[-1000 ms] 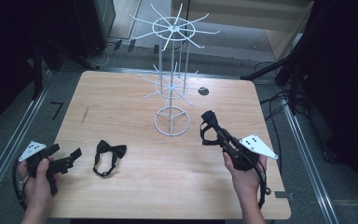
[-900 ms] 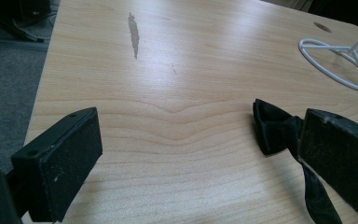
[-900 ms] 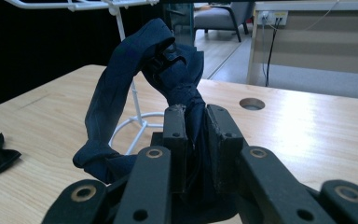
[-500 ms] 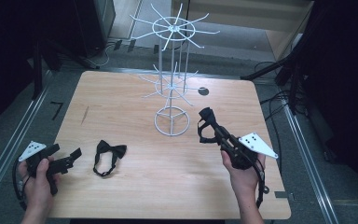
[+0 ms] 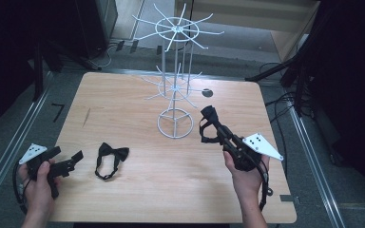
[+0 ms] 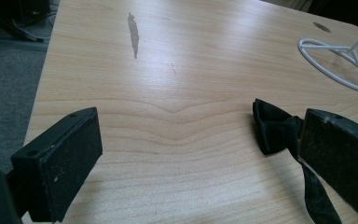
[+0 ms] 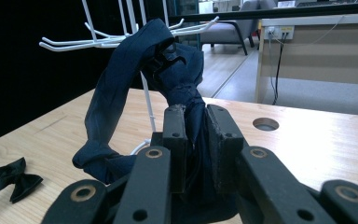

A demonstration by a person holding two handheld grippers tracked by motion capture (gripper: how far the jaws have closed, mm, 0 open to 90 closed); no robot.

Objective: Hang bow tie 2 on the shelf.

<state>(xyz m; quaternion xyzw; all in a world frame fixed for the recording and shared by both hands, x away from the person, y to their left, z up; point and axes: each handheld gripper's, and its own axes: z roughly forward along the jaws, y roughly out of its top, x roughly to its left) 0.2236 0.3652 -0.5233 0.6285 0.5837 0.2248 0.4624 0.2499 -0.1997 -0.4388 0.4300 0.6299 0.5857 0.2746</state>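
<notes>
High view: my right tongs (image 5: 208,124) sit over the right half of the worktop (image 5: 138,190), just right of the white wire rack (image 5: 176,124), clenched on a dark navy bow tie (image 5: 209,116). Tie is lifted clear of the wood, its strap looping down beside the jaws. Right gripper view: the two pads pinch the tie's middle (image 7: 186,93), fabric bunched above them, strap (image 7: 105,112) hanging off to one side, rack arms (image 7: 98,42) close behind it. Can't tell if the fabric touches a rack arm.

My left tongs (image 5: 66,161) rest near the front left corner of the worktop, released, jaws wide apart with nothing between them. Left gripper view: bare wood between the pads (image 6: 70,149), a second black bow tie (image 6: 275,133) lying flat just beside the far jaw, partly hidden behind it. From above, that tie (image 5: 111,156) lies between the left tongs and the rack base, nearer the front edge, strap curled toward me.

Rack stands at mid worktop toward the back edge, ring base (image 6: 335,58) flat on the wood. Small round hole (image 5: 207,92) in the worktop behind the rack, near the back edge. Grey streak (image 6: 133,32) on the wood toward the left edge.
</notes>
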